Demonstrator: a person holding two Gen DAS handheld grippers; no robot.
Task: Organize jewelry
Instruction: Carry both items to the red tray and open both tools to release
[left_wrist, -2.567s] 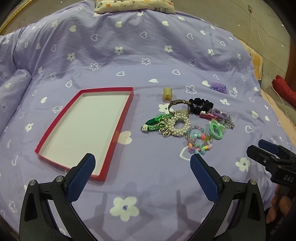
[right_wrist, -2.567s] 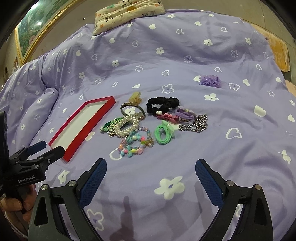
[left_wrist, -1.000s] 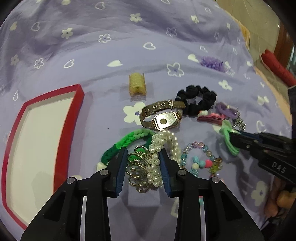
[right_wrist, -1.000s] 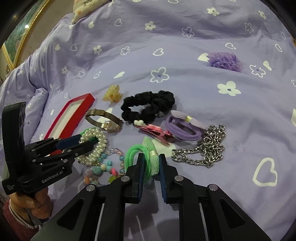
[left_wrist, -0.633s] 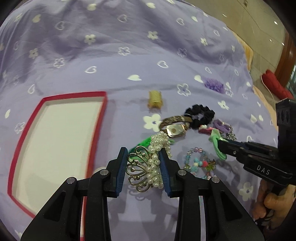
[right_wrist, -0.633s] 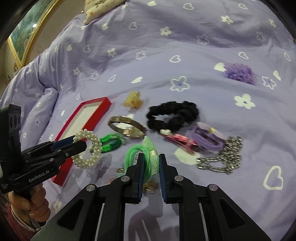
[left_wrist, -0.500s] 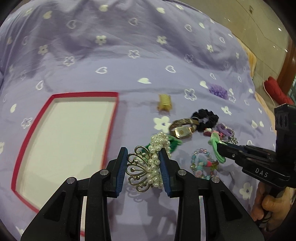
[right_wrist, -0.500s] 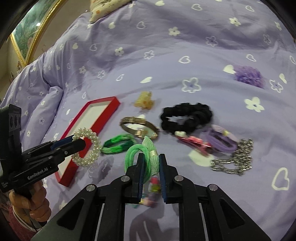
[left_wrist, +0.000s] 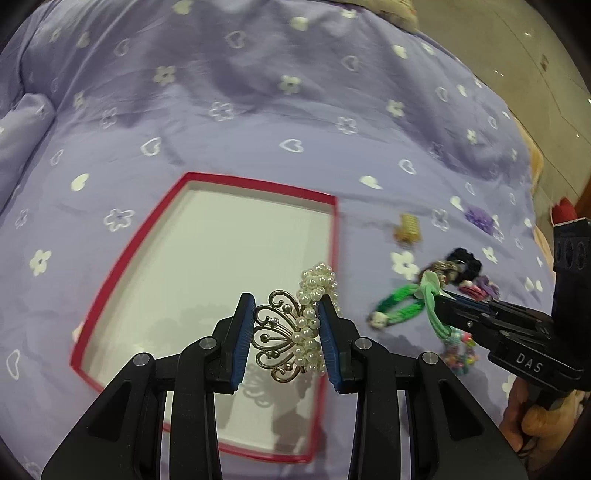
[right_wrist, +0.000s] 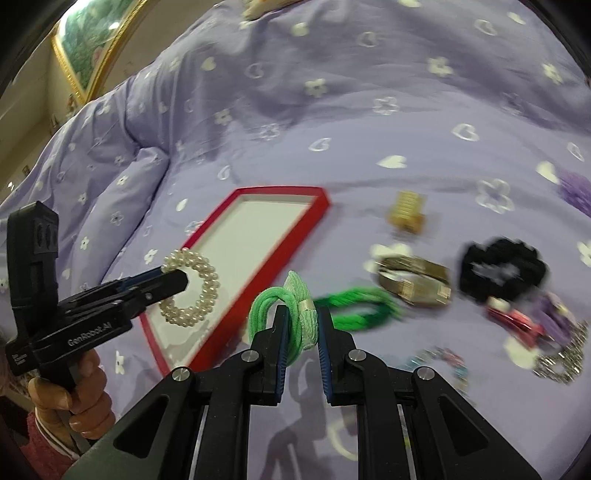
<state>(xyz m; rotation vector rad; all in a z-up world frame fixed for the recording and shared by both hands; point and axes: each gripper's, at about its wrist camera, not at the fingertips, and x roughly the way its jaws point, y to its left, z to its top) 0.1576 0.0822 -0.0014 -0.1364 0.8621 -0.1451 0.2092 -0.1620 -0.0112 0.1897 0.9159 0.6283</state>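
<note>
Watch (right_wrist: 413, 282), black scrunchie (right_wrist: 502, 269), chain (right_wrist: 565, 360) scattered on bed (right_wrist: 332, 92). Red tray (left_wrist: 334, 236) bare inside. Left gripper (left_wrist: 286, 332) fingers clamp pearl bracelet (left_wrist: 314, 314) above tray; right gripper (right_wrist: 299, 332) fingers pinch green hair tie (right_wrist: 291, 317).

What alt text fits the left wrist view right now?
The left gripper holds a pearl bracelet with gold filigree above the red tray on a purple bedspread; the right gripper carries a green hair tie.
</note>
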